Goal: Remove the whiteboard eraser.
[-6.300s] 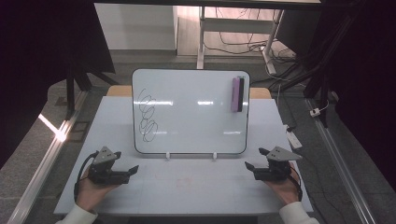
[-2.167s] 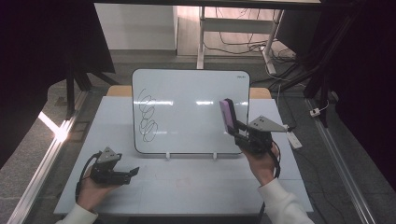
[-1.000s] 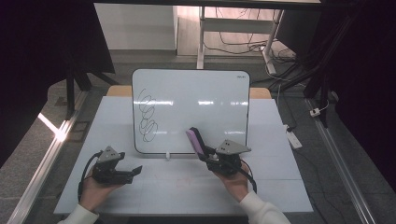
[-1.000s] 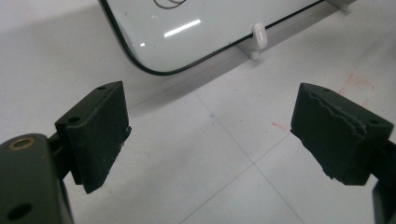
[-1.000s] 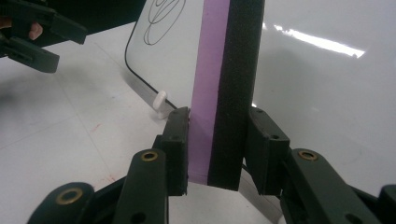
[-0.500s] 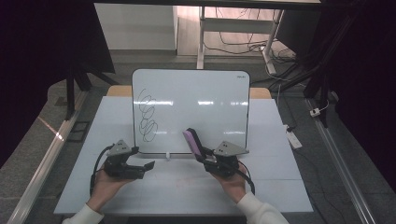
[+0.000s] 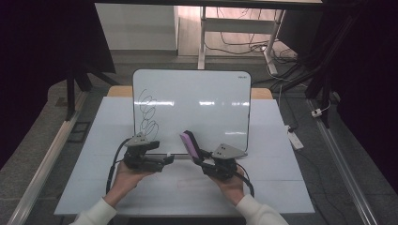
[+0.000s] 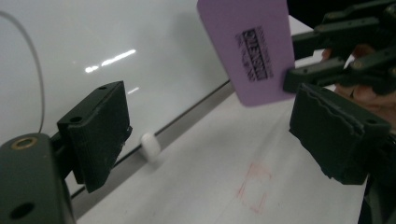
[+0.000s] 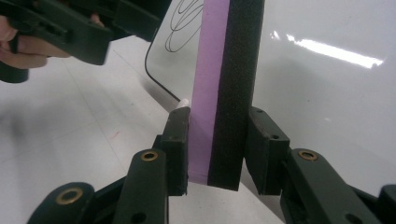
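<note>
Left tool (image 7: 165, 161) is closing in on the eraser (image 7: 190, 144), jaws open; right tool (image 7: 201, 161) is gripping eraser upright, just right of it.

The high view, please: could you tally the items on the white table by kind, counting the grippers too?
White rectangular whiteboard with black scribbles: 1
Purple-and-black eraser block: 1
Black two-jaw grippers, left gripper, right gripper: 2
Total: 4

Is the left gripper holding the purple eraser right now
No, the left gripper is open and empty; the right gripper clamps the eraser.
</note>
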